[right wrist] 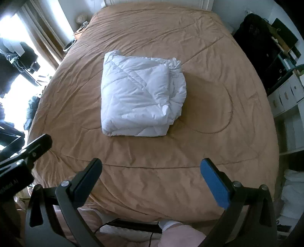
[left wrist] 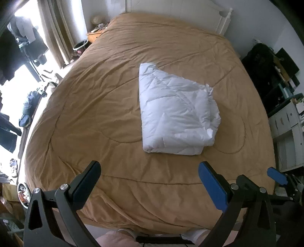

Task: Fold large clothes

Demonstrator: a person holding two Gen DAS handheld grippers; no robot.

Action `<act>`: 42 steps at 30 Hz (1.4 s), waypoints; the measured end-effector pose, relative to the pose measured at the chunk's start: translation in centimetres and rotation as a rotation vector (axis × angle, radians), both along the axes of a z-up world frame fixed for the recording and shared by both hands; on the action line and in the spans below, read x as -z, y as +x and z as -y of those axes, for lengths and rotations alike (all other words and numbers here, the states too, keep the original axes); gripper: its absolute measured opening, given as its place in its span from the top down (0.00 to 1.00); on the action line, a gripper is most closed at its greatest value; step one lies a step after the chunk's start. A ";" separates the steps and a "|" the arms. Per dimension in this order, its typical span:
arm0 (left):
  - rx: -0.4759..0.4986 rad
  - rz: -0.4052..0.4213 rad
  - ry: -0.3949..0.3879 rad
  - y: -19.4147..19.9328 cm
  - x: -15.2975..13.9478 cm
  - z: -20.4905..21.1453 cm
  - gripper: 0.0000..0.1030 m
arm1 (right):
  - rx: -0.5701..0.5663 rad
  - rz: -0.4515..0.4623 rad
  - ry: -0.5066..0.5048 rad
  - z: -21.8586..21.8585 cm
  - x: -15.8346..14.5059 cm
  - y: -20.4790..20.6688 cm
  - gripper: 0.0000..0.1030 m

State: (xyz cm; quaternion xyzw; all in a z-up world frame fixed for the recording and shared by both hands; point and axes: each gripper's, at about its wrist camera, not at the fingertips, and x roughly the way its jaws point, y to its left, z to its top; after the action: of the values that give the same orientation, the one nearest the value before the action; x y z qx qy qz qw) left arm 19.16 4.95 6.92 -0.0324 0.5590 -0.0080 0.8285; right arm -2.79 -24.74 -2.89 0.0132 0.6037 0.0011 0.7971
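Okay, both my left claw [left wrist: 149,182] and right claw [right wrist: 151,180] hang spread, empty; folded white quilted duvet [left wrist: 174,112] sits ahead on the tan bedspread [left wrist: 95,114], so I'd just square its ruffled right edge.

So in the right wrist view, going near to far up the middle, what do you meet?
Right claw → bare tan bedspread → folded white quilt → more bedspread → white headboard.

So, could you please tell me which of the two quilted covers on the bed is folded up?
The white comforter, a compact bundle; the tan quilt beneath lies spread flat.
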 end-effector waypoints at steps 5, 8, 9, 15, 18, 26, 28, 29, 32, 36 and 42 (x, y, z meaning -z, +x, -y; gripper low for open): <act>-0.013 -0.005 -0.014 0.1 0.1 -0.6 0.01 | -0.002 -0.009 -0.009 -0.2 0.3 0.0 0.00; -0.013 -0.013 -0.017 0.2 0.4 -0.7 0.01 | -0.011 -0.011 -0.014 -0.5 0.3 0.1 0.00; -0.012 -0.016 -0.016 0.2 0.4 -0.6 0.01 | -0.013 -0.011 -0.015 -0.5 0.3 0.1 0.00; 0.004 -0.012 -0.011 0.3 0.3 -0.5 0.01 | -0.024 -0.016 -0.020 -1.0 0.5 0.0 0.00; 0.005 -0.009 -0.022 0.1 0.3 -0.5 0.01 | -0.022 -0.019 -0.025 -1.1 0.6 -0.1 0.00; -0.007 -0.010 -0.013 0.0 0.3 -0.7 0.01 | -0.019 -0.025 -0.027 -0.9 0.8 0.0 0.00; -0.005 -0.011 -0.016 0.0 0.3 -0.6 0.01 | -0.020 -0.025 -0.027 -0.9 0.8 0.0 0.00; -0.005 -0.012 -0.016 0.0 0.3 -0.6 0.01 | -0.022 -0.026 -0.027 -0.9 0.8 0.0 0.00; -0.001 -0.015 -0.006 0.0 0.4 -0.5 0.01 | -0.021 -0.029 -0.030 -1.1 0.8 -0.1 0.00; 0.002 -0.015 -0.011 0.0 0.4 -0.6 0.01 | -0.022 -0.031 -0.033 -1.3 0.9 -0.4 0.00; 0.004 -0.026 -0.009 0.0 0.5 -0.7 0.01 | -0.021 -0.033 -0.038 -1.3 0.9 -0.4 0.00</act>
State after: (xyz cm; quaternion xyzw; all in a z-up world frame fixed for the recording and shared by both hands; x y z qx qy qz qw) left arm 19.19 5.62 6.39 -0.0351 0.5697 -0.0115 0.8210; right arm -3.17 -23.45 -3.81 -0.0084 0.6169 -0.0020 0.7870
